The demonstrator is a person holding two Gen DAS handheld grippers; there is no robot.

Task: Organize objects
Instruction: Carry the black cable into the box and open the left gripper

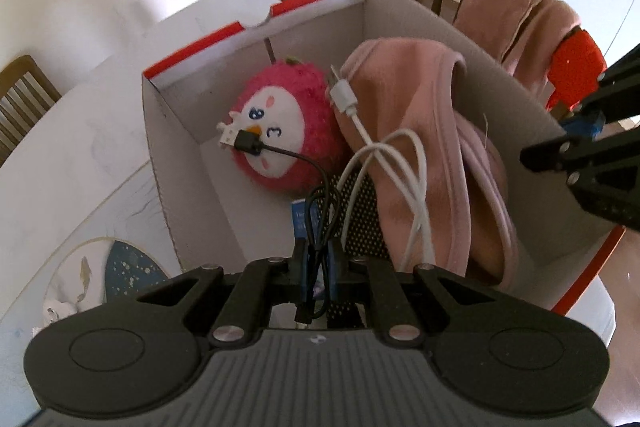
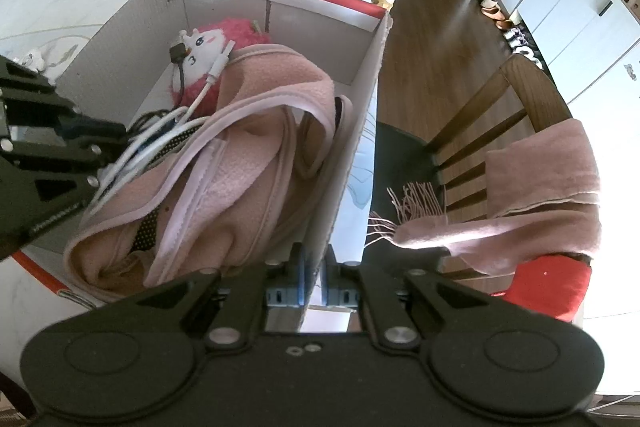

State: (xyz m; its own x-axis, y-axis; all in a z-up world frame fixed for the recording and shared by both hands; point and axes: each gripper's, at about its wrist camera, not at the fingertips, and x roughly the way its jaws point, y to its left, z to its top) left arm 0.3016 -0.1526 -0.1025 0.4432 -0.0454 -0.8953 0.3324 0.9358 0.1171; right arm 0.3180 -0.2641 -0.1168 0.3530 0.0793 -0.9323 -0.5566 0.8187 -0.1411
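Left gripper (image 1: pixel 318 267) pinches black cable (image 1: pixel 288 155) over box (image 1: pixel 180 131), right gripper (image 2: pixel 316 275) clamps box wall; dotted item under pink cloth (image 1: pixel 420 99) mostly hidden.

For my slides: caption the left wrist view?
Left gripper lowers a black cable into the cardboard box beside a pink plush.

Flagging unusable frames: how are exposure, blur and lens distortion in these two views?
Left wrist view: even light, the plush toy and white cable sharp, the cardboard box bowed by fisheye curve, slight blur toward the frame edges. Right wrist view: daylight blows out the floor strip by the chair, the pink fleece a little soft, and the box walls curve strongly.
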